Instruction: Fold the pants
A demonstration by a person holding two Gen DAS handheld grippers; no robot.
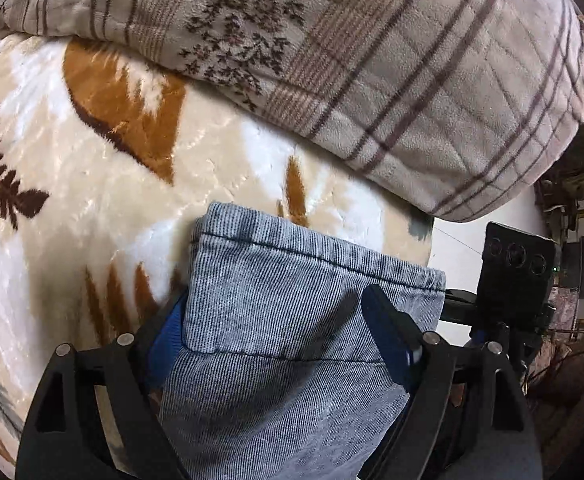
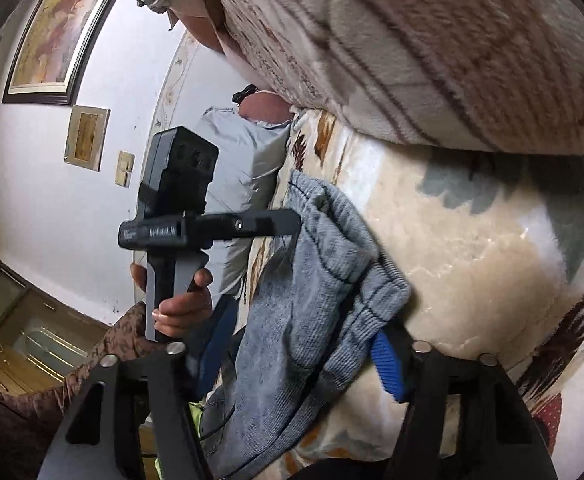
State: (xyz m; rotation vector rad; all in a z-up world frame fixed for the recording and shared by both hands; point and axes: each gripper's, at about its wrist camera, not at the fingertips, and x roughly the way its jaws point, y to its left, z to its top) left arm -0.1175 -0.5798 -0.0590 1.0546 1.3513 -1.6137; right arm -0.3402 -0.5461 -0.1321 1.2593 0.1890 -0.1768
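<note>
Grey pants (image 1: 276, 320) hide the left gripper's (image 1: 280, 328) left finger.

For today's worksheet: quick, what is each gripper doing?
Left gripper: open, grey pants between its jaws.
Right gripper: pants between jaws; grip cannot be told.

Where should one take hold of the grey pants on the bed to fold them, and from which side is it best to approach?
Probably the hemmed cuff of the grey pants, taken from above with one finger at each side edge: in the left wrist view it lies flat on the cream leaf-pattern blanket, away from the plaid quilt.
</note>
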